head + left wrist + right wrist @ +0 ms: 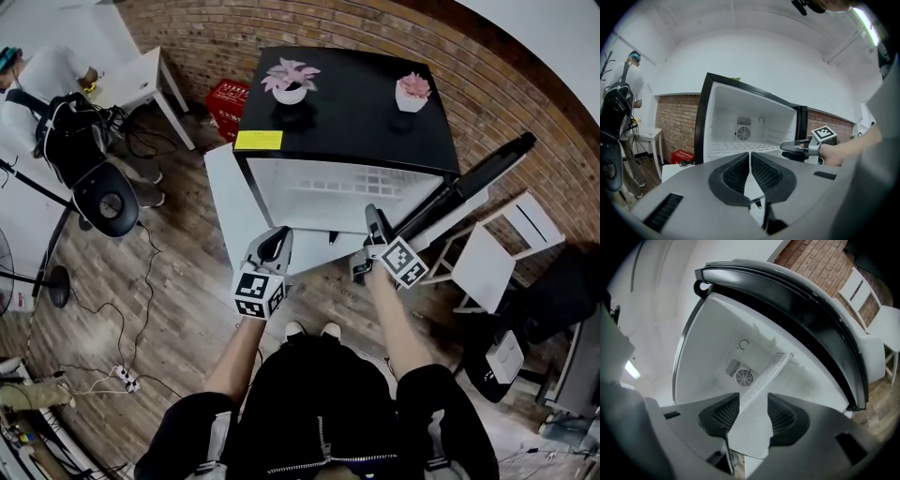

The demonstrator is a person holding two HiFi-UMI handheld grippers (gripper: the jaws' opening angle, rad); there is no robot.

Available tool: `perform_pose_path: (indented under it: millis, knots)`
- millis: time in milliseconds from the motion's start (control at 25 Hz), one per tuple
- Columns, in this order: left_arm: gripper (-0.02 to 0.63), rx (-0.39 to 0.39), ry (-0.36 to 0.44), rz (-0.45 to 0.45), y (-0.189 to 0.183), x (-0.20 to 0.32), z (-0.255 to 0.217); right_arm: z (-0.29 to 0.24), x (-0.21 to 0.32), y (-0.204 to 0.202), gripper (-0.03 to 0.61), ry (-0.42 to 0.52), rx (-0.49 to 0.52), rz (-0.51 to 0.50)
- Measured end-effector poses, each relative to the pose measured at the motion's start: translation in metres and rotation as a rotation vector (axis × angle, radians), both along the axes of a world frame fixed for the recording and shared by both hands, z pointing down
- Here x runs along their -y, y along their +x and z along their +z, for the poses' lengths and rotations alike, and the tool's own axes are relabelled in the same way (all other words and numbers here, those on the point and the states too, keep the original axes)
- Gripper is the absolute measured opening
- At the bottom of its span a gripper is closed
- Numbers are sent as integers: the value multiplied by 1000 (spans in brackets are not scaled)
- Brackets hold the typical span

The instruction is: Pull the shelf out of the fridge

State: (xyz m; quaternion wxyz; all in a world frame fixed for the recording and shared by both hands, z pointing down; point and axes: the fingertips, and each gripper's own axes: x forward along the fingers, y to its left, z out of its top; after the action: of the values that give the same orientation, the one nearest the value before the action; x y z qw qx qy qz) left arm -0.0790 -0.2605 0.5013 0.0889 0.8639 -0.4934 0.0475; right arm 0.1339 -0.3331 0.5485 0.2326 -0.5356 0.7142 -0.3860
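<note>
Head view: left gripper point(275, 242) and right gripper point(373, 225) are both held in front of the open fridge point(347, 103). The white shelf point(349, 184) sits inside the cabinet. Left gripper view: jaws pressed together, nothing between them. The shelf lies level in the fridge ahead. Right gripper view: jaws spread wide. The shelf's edge lines up with the gap, and neither pad presses on it.

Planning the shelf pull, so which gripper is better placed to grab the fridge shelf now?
Likely right. The right gripper has its jaws apart, facing the shelf edge inside the fridge. The left gripper is shut and sits farther back.
</note>
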Motion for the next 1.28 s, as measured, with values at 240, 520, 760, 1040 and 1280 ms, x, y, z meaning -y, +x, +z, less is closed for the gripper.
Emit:
perform_pose_path:
  millis: [240, 520, 760, 1040, 1280]
  knots:
    - [29, 1, -6, -38, -19, -1, 2, 6, 29, 13, 173, -28, 117, 92]
    - [29, 3, -13, -65, -32, 0, 4, 15, 55, 28, 166, -47, 302, 199]
    - [29, 6, -19, -67, -37, 3, 6, 23, 66, 34, 103, -19, 518, 255]
    - [29, 5, -22, -68, -39, 5, 7, 22, 70, 34, 25, -7, 573, 259]
    - [29, 1, -24, -58, -37, 6, 7, 23, 68, 34, 31, -38, 565, 247]
